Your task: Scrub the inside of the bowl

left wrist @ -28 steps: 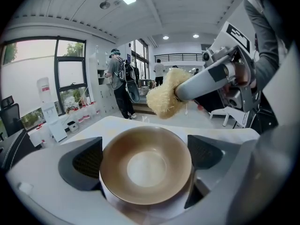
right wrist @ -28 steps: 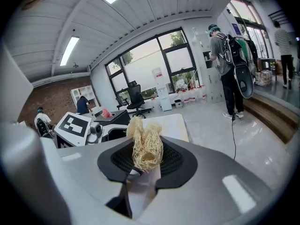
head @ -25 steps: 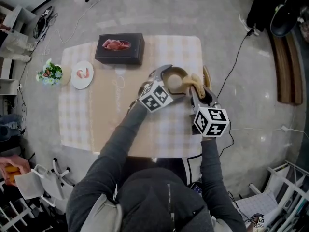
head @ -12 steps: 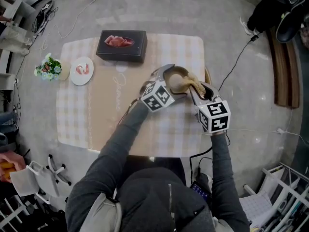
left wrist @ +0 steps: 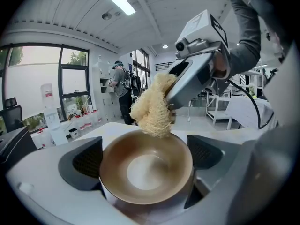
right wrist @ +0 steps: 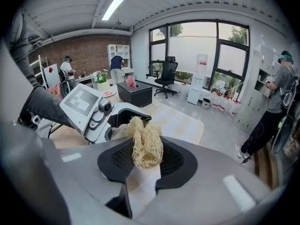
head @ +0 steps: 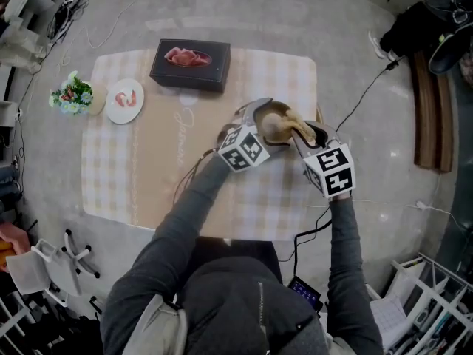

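A brown bowl (left wrist: 146, 172) with a pale bottom sits gripped between the jaws of my left gripper (left wrist: 146, 161), tilted toward the right. In the head view the bowl (head: 270, 124) is held above the right half of the table, in my left gripper (head: 262, 128). My right gripper (head: 299, 133) is shut on a tan loofah scrubber (head: 290, 121). The scrubber (left wrist: 152, 109) touches the bowl's far rim and hangs into its upper inside. In the right gripper view the scrubber (right wrist: 146, 144) stands pinched between the jaws of my right gripper (right wrist: 146, 162), with the left gripper (right wrist: 93, 109) just behind it.
The table (head: 148, 191) has a checked cloth. A black box (head: 191, 65) with pink food stands at its back, and a white plate (head: 125, 100) and flowers (head: 72, 95) are at the back left. A cable (head: 362, 95) runs on the floor to the right.
The right gripper has shifted slightly with the scrubber along the bowl's rim. The left gripper keeps hold of the bowl in about the same place. The head view has drifted a little.
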{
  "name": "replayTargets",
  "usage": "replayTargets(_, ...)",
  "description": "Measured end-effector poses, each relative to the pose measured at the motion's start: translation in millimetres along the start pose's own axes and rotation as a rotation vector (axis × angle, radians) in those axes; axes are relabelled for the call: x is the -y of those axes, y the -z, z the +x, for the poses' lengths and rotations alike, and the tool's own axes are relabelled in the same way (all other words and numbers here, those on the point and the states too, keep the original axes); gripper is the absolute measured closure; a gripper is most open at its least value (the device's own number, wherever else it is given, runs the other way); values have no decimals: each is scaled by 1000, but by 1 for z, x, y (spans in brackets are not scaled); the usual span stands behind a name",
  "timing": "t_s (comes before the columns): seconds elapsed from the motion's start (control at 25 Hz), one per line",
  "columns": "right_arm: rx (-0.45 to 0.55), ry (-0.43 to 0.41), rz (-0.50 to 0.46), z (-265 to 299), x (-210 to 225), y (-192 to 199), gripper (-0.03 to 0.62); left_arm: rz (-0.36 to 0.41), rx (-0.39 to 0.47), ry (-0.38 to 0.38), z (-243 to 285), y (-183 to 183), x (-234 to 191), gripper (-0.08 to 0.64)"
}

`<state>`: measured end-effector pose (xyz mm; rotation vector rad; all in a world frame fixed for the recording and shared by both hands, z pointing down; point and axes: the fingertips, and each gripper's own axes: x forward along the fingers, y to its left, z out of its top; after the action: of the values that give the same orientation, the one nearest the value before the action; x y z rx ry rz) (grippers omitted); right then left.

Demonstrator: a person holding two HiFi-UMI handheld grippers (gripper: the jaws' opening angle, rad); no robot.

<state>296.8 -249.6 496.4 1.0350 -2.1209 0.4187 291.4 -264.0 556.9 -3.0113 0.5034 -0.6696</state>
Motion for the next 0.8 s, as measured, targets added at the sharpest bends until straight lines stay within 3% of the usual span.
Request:
replayTargets(0.36, -124, -40, -183, 9, 2, -5, 486, 6, 4, -7, 0, 0, 0, 0)
replayTargets(0.8, -280, -190, -409, 31, -22, -15, 486, 3, 7, -8, 2, 0, -1, 2)
